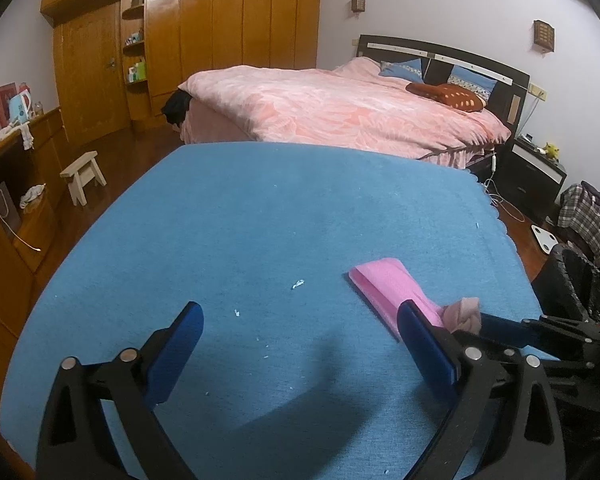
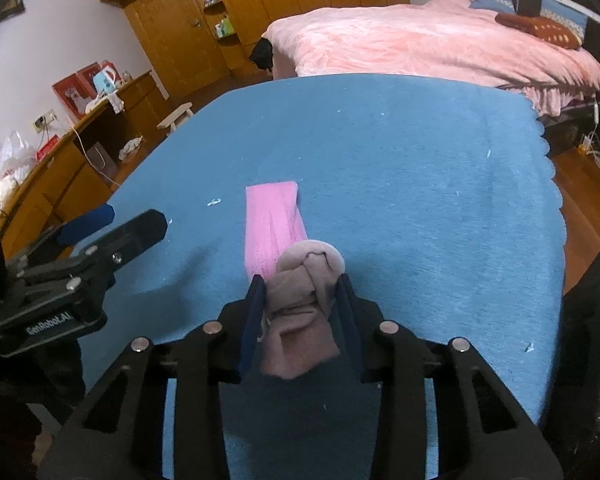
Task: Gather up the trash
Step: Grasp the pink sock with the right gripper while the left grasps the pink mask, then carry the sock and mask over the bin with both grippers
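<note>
Surface point(image 1: 260, 208) under blue cloth, scattered with several small white scraps point(image 1: 298, 284); beyond it one bed point(image 1: 340, 108) with pink cover, a wooden wardrobe point(image 1: 228, 20) and one small stool point(image 1: 85, 174) far left. One flat pink cloth point(image 2: 272, 220) lies right of centre. Left gripper point(image 1: 300, 328) jaws wide, empty; right gripper point(image 2: 300, 292) jaws narrow, clamped on one crumpled pinkish wad point(image 2: 304, 304) at the cloth's near end

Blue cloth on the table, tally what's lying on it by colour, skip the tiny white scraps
Bright pink: 1, the flat pink strip
Pale dusty pink: 1, the crumpled wad, pinched in the right claw
Total: 2
</note>
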`<action>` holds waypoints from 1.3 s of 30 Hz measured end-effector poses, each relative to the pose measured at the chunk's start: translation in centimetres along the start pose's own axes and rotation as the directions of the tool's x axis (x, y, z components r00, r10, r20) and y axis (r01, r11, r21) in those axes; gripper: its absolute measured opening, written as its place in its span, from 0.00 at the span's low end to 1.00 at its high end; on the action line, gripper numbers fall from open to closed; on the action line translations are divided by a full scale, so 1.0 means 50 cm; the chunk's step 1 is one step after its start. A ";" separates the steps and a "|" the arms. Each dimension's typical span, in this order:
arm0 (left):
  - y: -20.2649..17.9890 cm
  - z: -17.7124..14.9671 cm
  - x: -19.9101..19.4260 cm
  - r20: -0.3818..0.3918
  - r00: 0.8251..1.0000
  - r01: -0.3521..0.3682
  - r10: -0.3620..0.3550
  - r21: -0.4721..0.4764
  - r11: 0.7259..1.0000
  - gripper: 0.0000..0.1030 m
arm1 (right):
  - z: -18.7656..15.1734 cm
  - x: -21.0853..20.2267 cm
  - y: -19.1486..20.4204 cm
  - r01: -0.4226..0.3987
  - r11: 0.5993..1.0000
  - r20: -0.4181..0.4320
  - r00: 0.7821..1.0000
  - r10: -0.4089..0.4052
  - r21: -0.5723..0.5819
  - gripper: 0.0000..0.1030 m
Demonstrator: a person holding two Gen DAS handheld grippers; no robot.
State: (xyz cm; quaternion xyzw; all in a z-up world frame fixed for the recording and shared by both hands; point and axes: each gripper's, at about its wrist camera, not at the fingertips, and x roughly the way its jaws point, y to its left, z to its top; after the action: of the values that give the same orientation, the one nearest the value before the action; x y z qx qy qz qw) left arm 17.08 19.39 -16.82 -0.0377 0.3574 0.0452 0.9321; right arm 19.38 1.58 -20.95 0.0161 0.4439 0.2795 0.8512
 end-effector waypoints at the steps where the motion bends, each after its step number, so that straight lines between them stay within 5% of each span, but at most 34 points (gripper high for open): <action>1: 0.000 -0.001 -0.001 0.001 1.000 0.000 0.000 0.000 1.000 0.93 | 0.000 -0.006 0.000 0.005 1.000 0.007 1.000 -0.005 0.002 0.34; 17: -0.085 0.015 0.068 -0.040 0.997 0.064 -0.063 0.023 0.998 0.90 | 0.017 -0.064 -0.095 0.122 0.991 0.072 0.989 -0.126 0.063 0.34; 26: -0.097 0.016 0.148 -0.159 0.980 0.116 -0.119 -0.032 0.993 0.60 | 0.020 -0.062 -0.108 0.119 0.990 0.075 0.989 -0.125 0.073 0.34; 28: -0.106 0.017 0.150 -0.161 0.976 0.146 -0.146 -0.015 0.989 0.39 | 0.020 -0.061 -0.109 0.116 0.990 0.073 0.990 -0.122 0.078 0.34; 31: -0.120 0.017 0.149 -0.163 0.973 0.165 -0.161 0.010 0.986 0.23 | 0.022 -0.063 -0.108 0.113 0.990 0.076 0.990 -0.119 0.079 0.34; 39: -0.117 0.021 0.101 -0.123 0.978 0.169 -0.170 -0.013 0.985 0.15 | 0.029 -0.093 -0.101 0.117 0.991 0.107 0.987 -0.123 0.061 0.34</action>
State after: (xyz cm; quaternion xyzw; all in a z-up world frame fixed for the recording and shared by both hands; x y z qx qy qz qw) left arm 22.18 13.98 -19.19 -0.0720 0.4098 -0.0363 0.9086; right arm 20.72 -4.66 -18.02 0.0280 0.4038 0.2144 0.8889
